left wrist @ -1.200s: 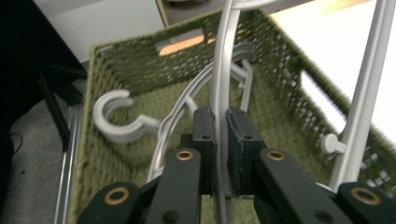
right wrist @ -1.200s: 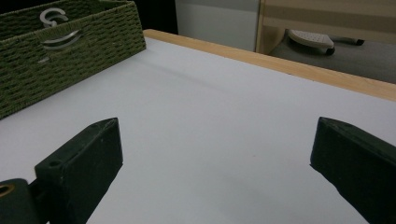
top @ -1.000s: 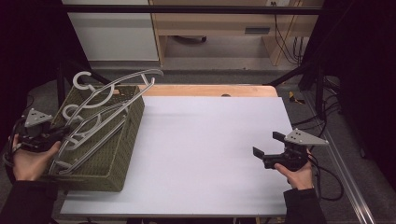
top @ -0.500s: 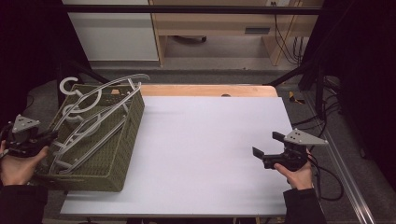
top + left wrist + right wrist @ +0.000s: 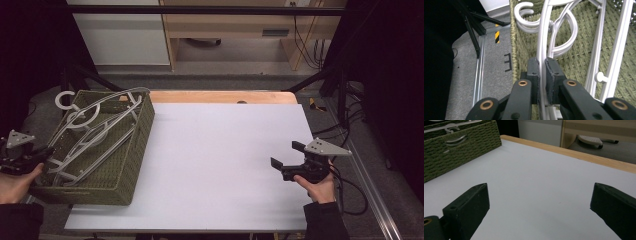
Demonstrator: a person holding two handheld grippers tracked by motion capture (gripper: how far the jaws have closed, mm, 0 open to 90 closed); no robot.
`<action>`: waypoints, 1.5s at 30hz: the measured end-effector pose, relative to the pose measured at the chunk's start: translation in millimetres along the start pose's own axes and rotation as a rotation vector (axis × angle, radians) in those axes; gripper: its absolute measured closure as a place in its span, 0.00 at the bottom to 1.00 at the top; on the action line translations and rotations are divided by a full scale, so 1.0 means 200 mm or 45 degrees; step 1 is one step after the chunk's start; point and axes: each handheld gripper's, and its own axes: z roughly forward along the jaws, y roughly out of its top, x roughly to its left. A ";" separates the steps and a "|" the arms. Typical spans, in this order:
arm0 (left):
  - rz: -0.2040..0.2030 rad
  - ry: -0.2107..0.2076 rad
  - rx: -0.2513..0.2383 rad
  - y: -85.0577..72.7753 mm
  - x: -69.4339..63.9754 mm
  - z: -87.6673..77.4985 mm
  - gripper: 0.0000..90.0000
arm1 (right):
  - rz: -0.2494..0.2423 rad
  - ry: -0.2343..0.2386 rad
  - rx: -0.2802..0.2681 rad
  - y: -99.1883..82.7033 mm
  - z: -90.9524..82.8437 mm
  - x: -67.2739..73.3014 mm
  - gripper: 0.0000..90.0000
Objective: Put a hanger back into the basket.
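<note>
An olive woven basket (image 5: 125, 165) stands on the left of the white table (image 5: 225, 150) and holds several white plastic hangers (image 5: 100, 135). Their hooks (image 5: 64, 100) stick out past the basket's far left corner. My left gripper (image 5: 42, 152) is off the table's left edge, at the basket's near left side, shut on one hanger's thin bar (image 5: 541, 37). In the left gripper view the gripper (image 5: 542, 67) pinches that bar, with the basket's weave (image 5: 579, 52) behind. My right gripper (image 5: 286, 154) rests open low over the table's right side, and in its own view the gripper (image 5: 540, 202) has nothing between its fingers.
A wooden strip (image 5: 225, 96) runs along the table's far edge. Behind the table is a wooden shelf unit (image 5: 235, 30). Dark frame bars (image 5: 320, 80) and cables (image 5: 350, 190) lie to the right. The basket (image 5: 461, 150) is far left in the right gripper view.
My left gripper has drawn back to the left and toward the person, dragging the hangers with it, so their hooks slid left past the basket's corner. The right gripper has stayed put.
</note>
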 end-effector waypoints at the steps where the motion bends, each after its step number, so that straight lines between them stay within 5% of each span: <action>1: 0.000 0.000 0.000 0.00 0.00 0.00 0.92 | 0.000 0.000 0.000 0.00 0.00 0.00 0.03; 16: 0.025 0.036 0.047 -0.06 0.05 -0.01 0.92 | 0.000 -0.002 0.001 0.00 -0.01 0.00 0.03; 21: 0.048 0.066 0.073 -0.05 0.00 0.02 0.92 | -0.007 0.000 0.001 0.00 -0.01 0.00 0.03; 25: 0.045 0.042 0.094 -0.07 -0.02 0.04 0.91 | -0.004 -0.002 0.002 0.00 -0.01 0.00 0.03; 31: 0.110 0.046 0.162 -0.06 -0.09 0.06 0.91 | -0.009 0.000 0.005 0.00 0.00 0.00 0.03; 45: 0.001 -0.033 0.195 -0.04 -0.08 0.07 0.78 | -0.008 0.001 0.005 0.00 0.00 0.00 0.03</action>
